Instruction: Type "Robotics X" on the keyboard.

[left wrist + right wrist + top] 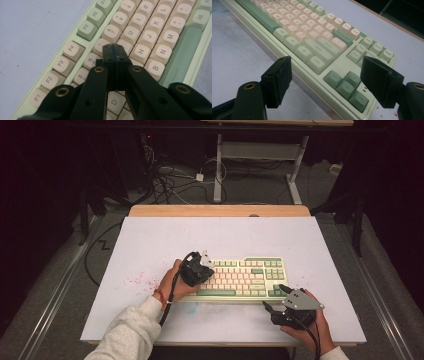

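A cream and green keyboard (pixel 243 278) lies on the white table sheet (pixel 150 240), right of its middle. My left gripper (pixel 200 270) hangs over the keyboard's left half with its jaws shut and nothing between them. In the left gripper view the closed tips (pixel 114 53) sit just above the cream letter keys (pixel 140 52) near G and H. My right gripper (pixel 275 297) rests at the keyboard's near right corner, jaws open and empty. The right gripper view has its fingers (pixel 277 75) spread on either side of the green arrow keys (pixel 347 86).
Red specks (pixel 135 280) dot the sheet left of the keyboard, and a faint blue smudge (pixel 190 307) lies in front of it. A wooden table edge (pixel 220 210) runs along the back. Cables (pixel 170 180) and desk legs stand on the floor beyond.
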Action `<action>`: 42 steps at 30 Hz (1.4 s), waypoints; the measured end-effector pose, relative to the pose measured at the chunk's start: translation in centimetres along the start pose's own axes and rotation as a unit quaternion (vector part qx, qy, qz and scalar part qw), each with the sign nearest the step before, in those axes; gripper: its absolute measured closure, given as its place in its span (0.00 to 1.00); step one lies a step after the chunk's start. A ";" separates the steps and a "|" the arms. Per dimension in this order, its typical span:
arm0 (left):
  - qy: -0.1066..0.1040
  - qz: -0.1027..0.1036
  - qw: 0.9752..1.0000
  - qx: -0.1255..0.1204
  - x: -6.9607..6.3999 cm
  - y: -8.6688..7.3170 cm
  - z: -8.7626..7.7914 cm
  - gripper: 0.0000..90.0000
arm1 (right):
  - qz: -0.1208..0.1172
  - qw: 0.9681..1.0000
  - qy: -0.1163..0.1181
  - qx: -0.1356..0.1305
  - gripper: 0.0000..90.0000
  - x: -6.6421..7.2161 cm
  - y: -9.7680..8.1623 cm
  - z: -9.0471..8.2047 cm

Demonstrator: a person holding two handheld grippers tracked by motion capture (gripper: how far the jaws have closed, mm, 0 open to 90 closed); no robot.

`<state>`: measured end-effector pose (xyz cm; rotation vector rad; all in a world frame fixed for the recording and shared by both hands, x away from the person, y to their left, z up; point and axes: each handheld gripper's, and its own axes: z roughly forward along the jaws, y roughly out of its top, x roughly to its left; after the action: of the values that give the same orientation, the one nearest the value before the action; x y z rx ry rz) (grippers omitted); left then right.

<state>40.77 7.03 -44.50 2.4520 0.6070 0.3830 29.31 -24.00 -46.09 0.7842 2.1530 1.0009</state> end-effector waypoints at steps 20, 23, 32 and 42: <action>0.012 0.009 1.000 -0.026 -0.3 0.0 -1.4 0.95 | -0.007 1.000 0.005 0.006 0.30 0.0 0.0 0.1; 0.020 0.007 0.999 -0.042 -0.3 -0.2 -2.1 0.93 | -0.002 1.000 0.008 0.003 0.30 -0.1 0.0 0.0; 0.030 0.017 0.997 -0.064 -0.4 -0.8 -3.4 0.81 | -0.002 1.000 0.007 -0.002 0.30 -0.1 0.1 -0.1; 0.050 0.020 0.994 -0.090 -0.8 -1.3 -4.0 0.53 | -0.004 1.000 0.007 -0.002 0.30 0.0 0.1 -0.1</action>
<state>38.04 9.49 -42.21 2.2852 0.5395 0.5552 29.28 -24.02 -45.95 0.7690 2.1642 1.0083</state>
